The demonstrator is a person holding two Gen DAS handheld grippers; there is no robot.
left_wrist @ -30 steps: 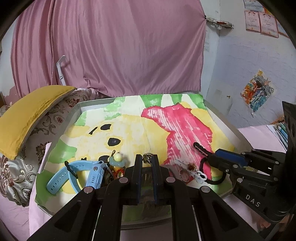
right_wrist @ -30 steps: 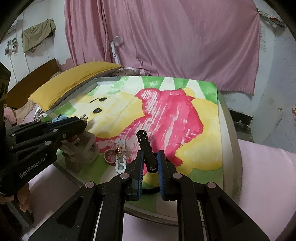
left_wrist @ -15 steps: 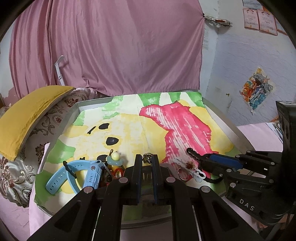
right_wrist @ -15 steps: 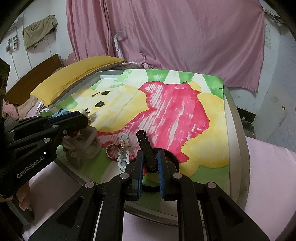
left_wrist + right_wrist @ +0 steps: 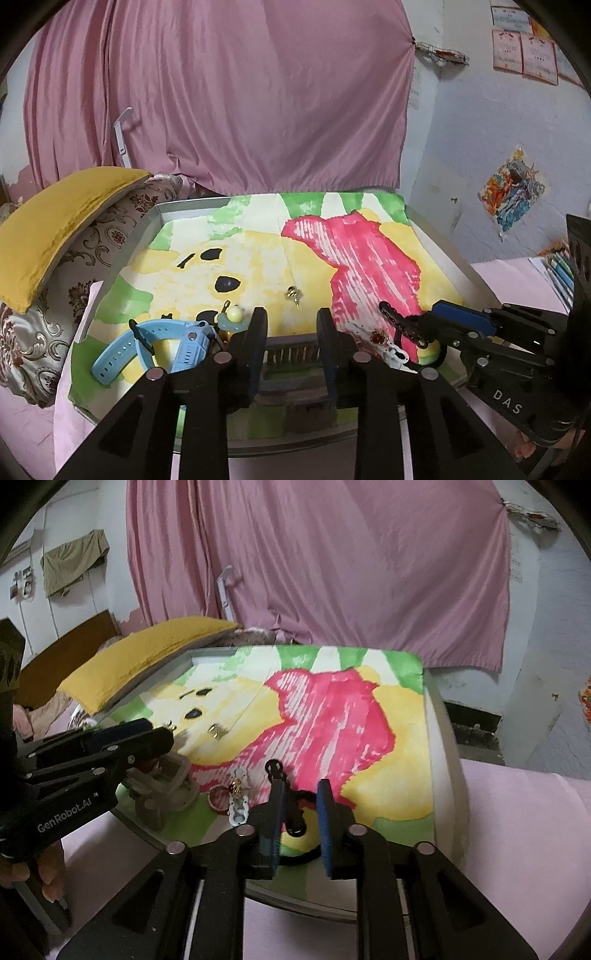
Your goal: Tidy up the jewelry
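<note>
My left gripper [image 5: 291,314] is open and empty, above a clear plastic organizer box [image 5: 291,356]. A small gold earring [image 5: 294,293] lies on the painted cloth just beyond it; it also shows in the right wrist view [image 5: 218,731]. My right gripper [image 5: 301,794] is open, its fingers on either side of a black watch strap [image 5: 286,794] that rests on the cloth. The strap also shows in the left wrist view [image 5: 400,325]. A white clip with a gold and red charm [image 5: 238,797] and a pink ring [image 5: 218,799] lie left of it.
A blue watch [image 5: 162,343] and a small doll with a cream bead head [image 5: 232,317] lie at the tray's front left. The metal tray rim [image 5: 439,746] borders the cloth. A yellow cushion [image 5: 55,221] lies to the left. A pink curtain hangs behind.
My left gripper has opened and the gold earring it held now lies on the cloth. My right gripper has opened off the black strap, which now rests on the cloth.
</note>
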